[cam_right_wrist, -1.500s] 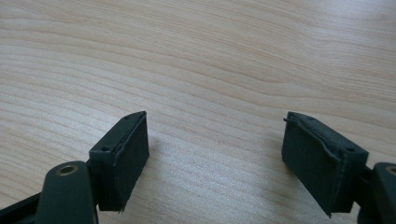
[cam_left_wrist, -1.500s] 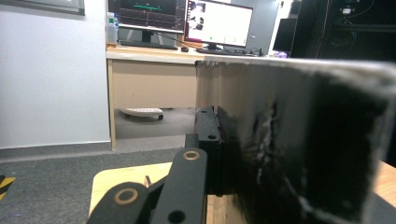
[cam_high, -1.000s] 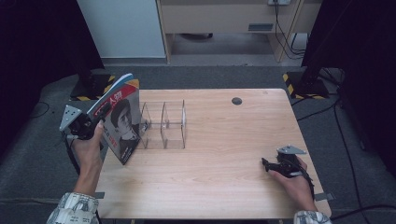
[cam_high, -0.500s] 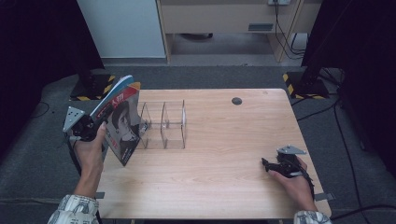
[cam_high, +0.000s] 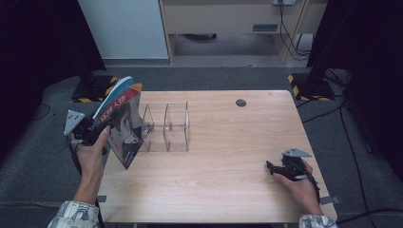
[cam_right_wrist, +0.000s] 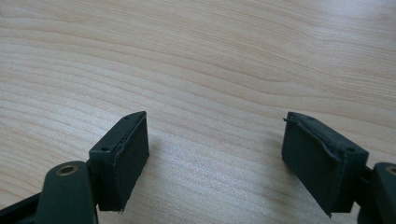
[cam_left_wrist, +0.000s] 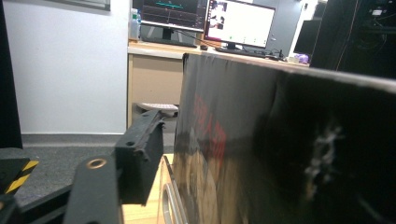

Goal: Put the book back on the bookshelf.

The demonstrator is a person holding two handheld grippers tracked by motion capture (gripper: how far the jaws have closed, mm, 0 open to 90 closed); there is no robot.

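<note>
As we look down from the high view, our left gripper (cam_high: 97, 129) hovers at the left edge of the wooden table (cam_high: 228, 180), level with the upper part of a magazine (cam_high: 124, 127) that stands tilted on its lower edge. The magazine leans just beside the left end of a clear acrylic divider rack (cam_high: 166, 127), its portrait cover facing the near side and its top corner reaching out past the table's edge. Its jaws have just been opening: in the left gripper view one black pad (cam_left_wrist: 140, 156) stands clear of the dark cover (cam_left_wrist: 280, 149) with a gap showing between them, the magazine lying between the jaws but no longer pinched on that side; the other jaw is hidden behind the cover. At the near right of the table, well apart from the rack, our right gripper (cam_high: 275, 167) rests low over the wood. The right gripper view shows its two pads (cam_right_wrist: 120, 156) spread wide over bare tabletop (cam_right_wrist: 210, 60), gripping nothing. A small dark round fitting (cam_high: 241, 102) sits in the far part of the table.
</note>
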